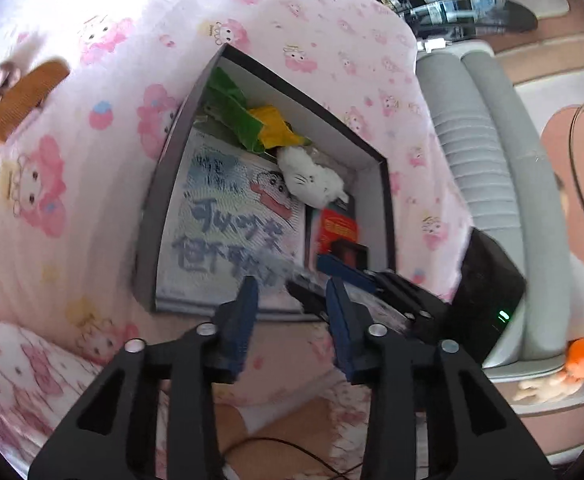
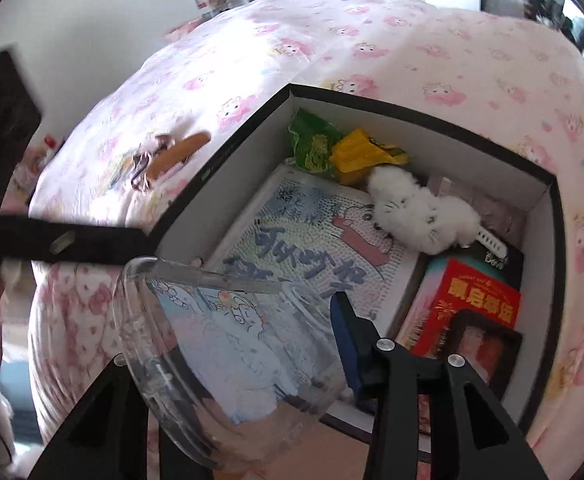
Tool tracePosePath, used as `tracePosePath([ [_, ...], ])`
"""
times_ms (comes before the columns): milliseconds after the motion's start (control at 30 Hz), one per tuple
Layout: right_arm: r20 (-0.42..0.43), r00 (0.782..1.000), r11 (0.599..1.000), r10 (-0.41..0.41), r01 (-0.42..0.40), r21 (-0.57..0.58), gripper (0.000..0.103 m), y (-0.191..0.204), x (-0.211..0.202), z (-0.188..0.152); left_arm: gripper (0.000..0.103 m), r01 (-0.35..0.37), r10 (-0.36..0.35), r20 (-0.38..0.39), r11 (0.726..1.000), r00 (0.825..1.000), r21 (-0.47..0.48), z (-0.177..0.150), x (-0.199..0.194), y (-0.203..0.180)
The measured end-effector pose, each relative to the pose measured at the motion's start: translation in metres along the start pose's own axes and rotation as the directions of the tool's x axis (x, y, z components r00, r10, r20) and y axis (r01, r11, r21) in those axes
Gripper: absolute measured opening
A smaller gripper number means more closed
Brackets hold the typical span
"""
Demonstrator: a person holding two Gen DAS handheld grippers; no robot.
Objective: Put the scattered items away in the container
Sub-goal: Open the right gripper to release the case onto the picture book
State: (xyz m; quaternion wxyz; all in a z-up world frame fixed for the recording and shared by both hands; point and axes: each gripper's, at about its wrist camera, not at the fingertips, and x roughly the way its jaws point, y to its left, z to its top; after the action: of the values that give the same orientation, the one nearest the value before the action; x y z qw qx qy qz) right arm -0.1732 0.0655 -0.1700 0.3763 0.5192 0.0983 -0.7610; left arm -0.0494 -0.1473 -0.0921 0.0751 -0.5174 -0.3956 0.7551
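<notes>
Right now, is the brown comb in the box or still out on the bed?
Out. The brown comb lies on the pink bedsheet, left of the box and outside its wall.

Black box, pink-patterned sheet

We see a bed under a pink-and-white cartoon-print cotton sheet — the same cover fills the right wrist view. Beside it stand two pale grey ribbed cushions. A small orange-and-cream soft toy lies near them — a black cable trails below.
</notes>
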Motion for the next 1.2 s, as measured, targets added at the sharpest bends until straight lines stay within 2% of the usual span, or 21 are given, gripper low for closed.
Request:
tracePosePath([
  [33,0.002,1.0,1.0,0.025,-0.025,0.01,0.028,0.001,0.002,0.0,0.04,0.027,-0.027,0.004,1.0,1.0,-0.014,-0.003,-0.003,0.001],
  [67,0.004,1.0,1.0,0.03,-0.03,0.007,0.026,0.004,0.003,0.0,0.043,0.051,-0.051,-0.001,0.998,0.999,-0.031,-0.004,-0.002,0.002],
  [167,0.031,1.0,1.0,0.001,-0.001,-0.011,0.024,0.013,0.0,0.0,0.047,0.176,-0.18,-0.029,0.979,0.983,-0.099,-0.01,0.001,0.004],
  [233,0.035,0.999,1.0,0.014,-0.014,0.001,0.023,0.015,-0.001,0.0,0.051,0.203,-0.206,-0.012,0.973,0.979,-0.105,-0.014,-0.001,-0.001],
  [300,0.033,0.999,1.0,0.022,-0.022,-0.007,0.023,0.019,0.001,0.0,0.049,0.151,-0.152,0.001,0.983,0.988,-0.103,-0.014,0.003,-0.005],
  [333,0.028,0.999,0.999,0.031,-0.03,-0.011,0.023,0.021,0.003,0.001,0.04,0.127,-0.127,0.009,0.987,0.992,-0.099,-0.013,0.005,-0.006],
  [433,0.028,0.999,0.999,0.043,-0.043,-0.015,0.025,0.024,0.0,0.0,0.025,0.163,-0.163,0.007,0.982,0.987,-0.099,-0.011,0.01,-0.006],
  [500,0.014,0.997,0.997,0.073,-0.072,-0.016,0.027,0.021,-0.005,-0.001,0.022,0.129,-0.128,0.019,0.989,0.992,-0.069,-0.007,0.006,-0.009],
  [533,0.005,0.995,0.995,0.097,-0.097,-0.013,0.031,0.019,-0.008,-0.002,0.022,0.12,-0.119,0.016,0.991,0.993,-0.055,-0.004,0.002,-0.009],
  [600,-0.03,0.991,0.992,0.127,-0.128,-0.018,0.038,0.015,-0.008,-0.002,0.022,0.134,-0.135,-0.017,0.989,0.991,-0.059,-0.001,0.003,-0.008],
  [667,-0.058,0.99,0.991,0.13,-0.132,-0.023,0.041,0.014,-0.007,-0.003,0.022,0.111,-0.112,-0.039,0.993,0.993,-0.034,-0.001,0.006,-0.012],
  [733,-0.078,0.991,0.993,0.107,-0.11,-0.041,0.044,0.015,-0.006,-0.005,0.022,0.109,-0.11,-0.042,0.994,0.993,-0.03,-0.001,0.006,-0.014],
  [833,-0.062,0.996,0.997,0.059,-0.062,-0.045,0.044,0.019,-0.005,-0.007,0.017,0.105,-0.106,-0.048,0.994,0.993,-0.022,0.005,0.009,-0.015],
  [933,-0.025,0.999,0.997,0.023,-0.025,-0.066,0.044,0.021,-0.008,-0.007,0.014,0.08,-0.077,-0.048,0.996,0.996,0.042,0.022,0.015,-0.031],
  [1033,-0.002,0.997,0.996,0.083,-0.083,-0.014,0.044,0.009,-0.014,-0.003,0.013,0.004,-0.001,-0.026,0.991,1.0,0.133,0.035,0.021,-0.046],
  [1133,-0.007,0.987,0.986,0.163,-0.162,0.025,0.044,-0.003,-0.017,0.0,0.013,-0.038,0.043,-0.032,0.989,0.999,0.141,0.045,0.025,-0.032],
  [1200,-0.022,0.97,0.969,0.241,-0.24,0.051,0.045,-0.009,-0.017,0.0,0.013,-0.09,0.099,-0.057,0.987,0.993,0.136,0.051,0.034,-0.018],
])
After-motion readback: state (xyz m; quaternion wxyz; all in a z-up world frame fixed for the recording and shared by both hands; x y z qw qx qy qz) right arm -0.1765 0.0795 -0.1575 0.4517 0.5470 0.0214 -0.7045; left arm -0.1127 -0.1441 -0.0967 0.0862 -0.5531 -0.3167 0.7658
